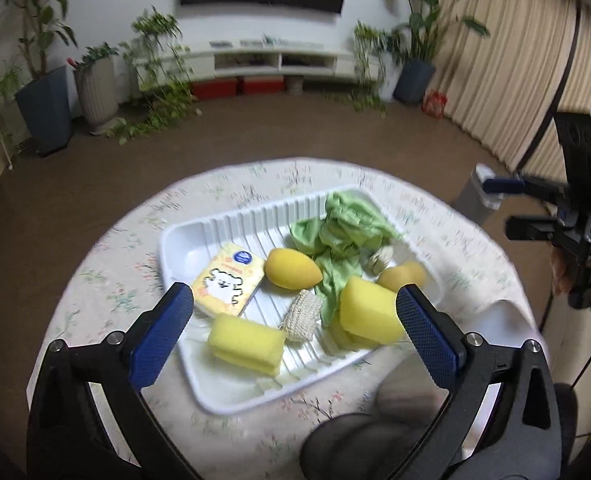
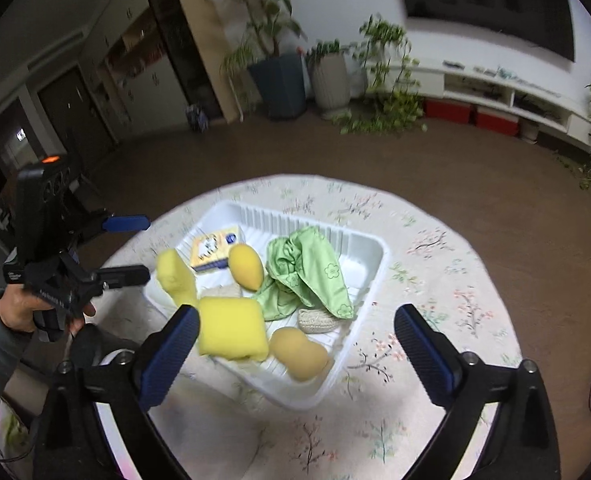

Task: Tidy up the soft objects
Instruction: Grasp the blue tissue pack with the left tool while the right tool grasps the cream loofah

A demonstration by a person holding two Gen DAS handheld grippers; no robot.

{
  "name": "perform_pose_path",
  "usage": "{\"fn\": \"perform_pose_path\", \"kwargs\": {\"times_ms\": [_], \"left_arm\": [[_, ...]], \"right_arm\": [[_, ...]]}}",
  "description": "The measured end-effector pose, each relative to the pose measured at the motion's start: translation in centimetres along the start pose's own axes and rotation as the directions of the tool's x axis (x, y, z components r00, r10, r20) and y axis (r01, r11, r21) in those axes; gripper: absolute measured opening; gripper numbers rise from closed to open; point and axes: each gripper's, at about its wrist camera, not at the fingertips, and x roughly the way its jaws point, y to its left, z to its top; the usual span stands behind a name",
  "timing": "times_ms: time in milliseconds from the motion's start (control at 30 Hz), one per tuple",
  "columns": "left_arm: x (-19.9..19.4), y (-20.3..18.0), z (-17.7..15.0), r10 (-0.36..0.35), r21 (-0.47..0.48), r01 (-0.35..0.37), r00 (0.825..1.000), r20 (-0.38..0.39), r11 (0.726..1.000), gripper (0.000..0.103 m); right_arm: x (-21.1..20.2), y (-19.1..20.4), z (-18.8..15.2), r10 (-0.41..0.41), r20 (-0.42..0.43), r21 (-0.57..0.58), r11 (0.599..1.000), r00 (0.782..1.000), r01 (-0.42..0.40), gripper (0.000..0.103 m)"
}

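Observation:
A white ribbed tray [image 1: 166, 248] [image 2: 380, 268] sits on a round table with a floral cloth [image 1: 107, 280]. In it lie a crumpled green cloth [image 1: 335, 236] [image 2: 307, 276], two yellow sponges [image 1: 247, 344] [image 1: 369, 314], a yellow egg-shaped sponge [image 1: 291, 269] [image 2: 246, 266], a tan gourd-shaped sponge [image 1: 401, 276] [image 2: 299, 354], a woven loofah pad [image 1: 303, 314] and a cartoon-printed packet [image 1: 229, 280]. My left gripper [image 1: 294, 294] [image 2: 143, 248] hangs open above the tray's near side, holding nothing. My right gripper [image 2: 297, 314] [image 1: 503, 208] is open and empty too, with a yellow sponge [image 2: 231, 328] just beyond its left finger. A second, blurred sponge [image 2: 175, 276] is at the tray's left edge.
A person's hand [image 2: 19, 312] grips the left tool and another hand [image 1: 575, 276] grips the right one. A dark knee [image 1: 355, 440] is below the table's near edge. A grey bin [image 1: 475, 196] stands on the brown floor, with potted plants [image 1: 43, 108] and a low white shelf [image 1: 279, 60] along the far wall.

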Motion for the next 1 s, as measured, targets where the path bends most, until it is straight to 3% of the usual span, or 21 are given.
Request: {"fn": "perform_pose_path", "kwargs": {"times_ms": [233, 467, 633, 733, 1000], "left_arm": [[-8.4, -1.7, -6.3, 0.054, -0.073, -0.044, 0.990, 0.133, 0.996, 0.103], [-12.3, -8.5, -16.2, 0.064, -0.064, -0.054, 0.982, 0.177, 0.997, 0.103], [-10.7, -12.5, -21.3, 0.066, -0.080, -0.055, 0.987, 0.150, 0.995, 0.103], [-8.6, -14.3, -22.5, 0.094, -0.026, -0.091, 0.990, 0.107, 0.995, 0.103], [-5.4, -13.5, -22.5, 0.126, -0.037, -0.124, 0.991, 0.036, 0.992, 0.103]], "right_arm": [[-6.9, 3.9, -6.1, 0.027, 0.135, 0.011, 1.000, 0.990, -0.029, 0.103], [-9.1, 10.1, -15.8, 0.038, 0.129, 0.024, 0.999, 0.991, -0.041, 0.103], [-7.8, 12.4, -21.0, -0.001, 0.111, 0.131, 0.991, 0.994, -0.013, 0.103], [-6.5, 13.1, -23.0, -0.061, 0.072, 0.173, 0.984, 0.996, 0.048, 0.103], [-5.9, 13.1, -24.6, -0.068, 0.041, 0.199, 0.978, 0.997, 0.058, 0.103]]}}
